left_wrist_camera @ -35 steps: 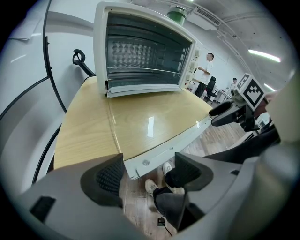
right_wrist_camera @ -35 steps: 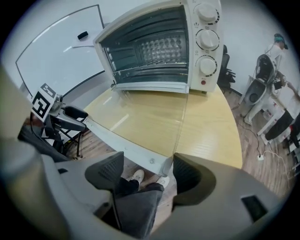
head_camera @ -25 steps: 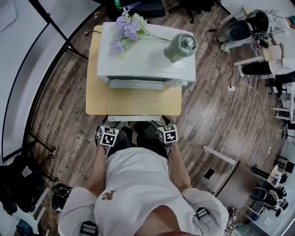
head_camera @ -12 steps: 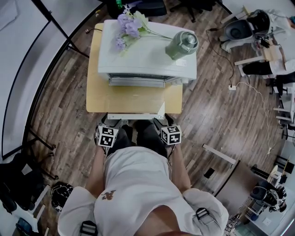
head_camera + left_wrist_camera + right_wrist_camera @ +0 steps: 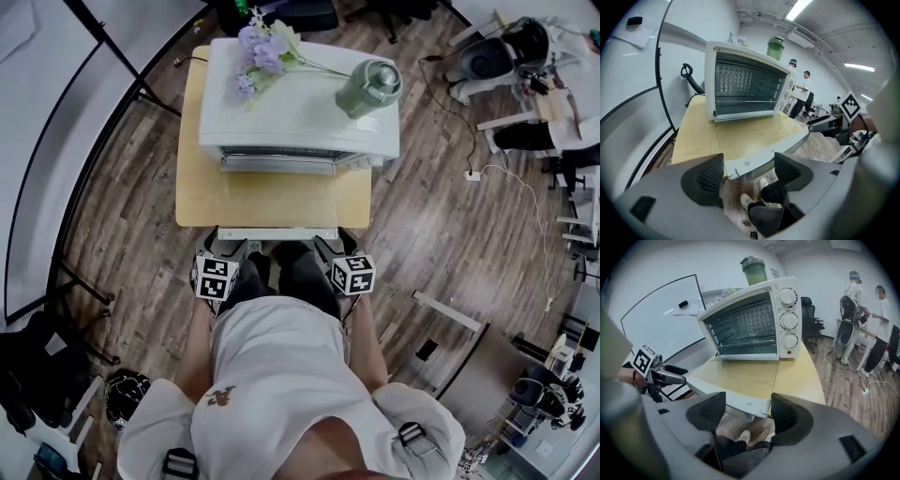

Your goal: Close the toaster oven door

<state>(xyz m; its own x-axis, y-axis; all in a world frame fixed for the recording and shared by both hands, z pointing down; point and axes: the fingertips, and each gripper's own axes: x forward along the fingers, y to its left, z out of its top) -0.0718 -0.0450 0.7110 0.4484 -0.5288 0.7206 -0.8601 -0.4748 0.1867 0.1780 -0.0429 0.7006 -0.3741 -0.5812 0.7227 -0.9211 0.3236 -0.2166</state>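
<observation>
- The toaster oven (image 5: 300, 112) stands at 12 o'clock on the surface (image 5: 192, 141). Its door (image 5: 277, 202) lies open, nearly flat, reaching toward 6 o'clock.
- The door looks stiff and probably light; the glass is fragile, so I would lift by the front rail (image 5: 277, 232).
- The left gripper (image 5: 749, 168) and right gripper (image 5: 746, 412) have jaws apart, clamping nothing, at the rail's corners.

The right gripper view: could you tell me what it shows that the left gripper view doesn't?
Only the right gripper view shows the left gripper from outside and the three dials face-on. Only the left gripper view shows the right gripper that way. Both show the toaster oven, its door open with a corner between the jaws, and the green jar on top.
</observation>
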